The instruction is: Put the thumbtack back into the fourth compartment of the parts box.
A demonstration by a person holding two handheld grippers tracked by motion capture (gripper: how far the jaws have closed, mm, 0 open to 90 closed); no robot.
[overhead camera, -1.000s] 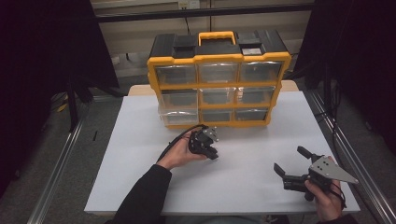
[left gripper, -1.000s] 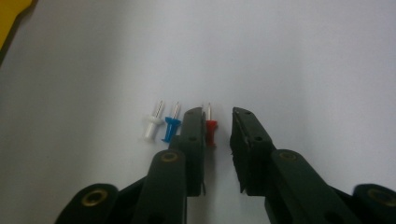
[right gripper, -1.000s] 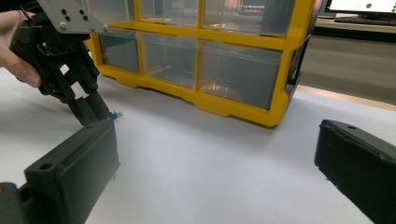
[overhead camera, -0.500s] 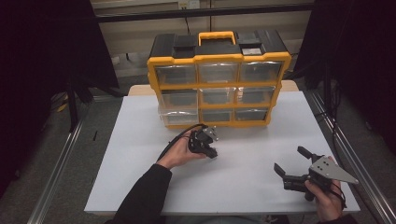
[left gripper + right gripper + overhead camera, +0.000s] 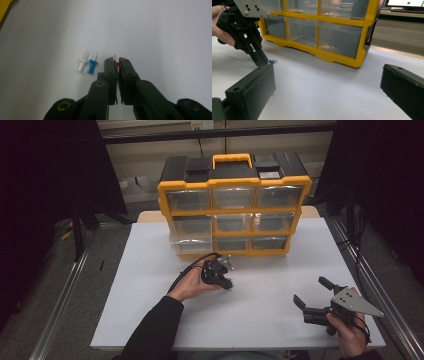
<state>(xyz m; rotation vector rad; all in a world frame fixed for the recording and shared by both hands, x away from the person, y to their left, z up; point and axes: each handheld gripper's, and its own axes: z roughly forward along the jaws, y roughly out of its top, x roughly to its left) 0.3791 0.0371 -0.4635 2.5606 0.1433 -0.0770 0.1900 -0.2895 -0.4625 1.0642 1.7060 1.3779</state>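
Now left gripper [image 5: 116, 61] at frame centre pinches red pin [image 5: 116, 64] (white [image 5: 81, 65], blue [image 5: 92, 66] wait beside), likely for sorting; right gripper [image 5: 313, 297] spread, idle.

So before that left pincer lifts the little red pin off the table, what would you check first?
1. Left gripper shut on the red pushpin: ok, the jaws stand closed with red showing between them and a metal tip above.
2. Grip firm enough to lift: cannot tell, most of the pin is hidden.
3. White pushpin and blue pushpin apart from the jaws: ok, they lie beside them on the white table, not touching.
4. Right gripper out of the way: ok, open, held near the table's front right corner.
5. A drawer of the yellow organizer open to receive the pin: not ok, none looks pulled out far enough.
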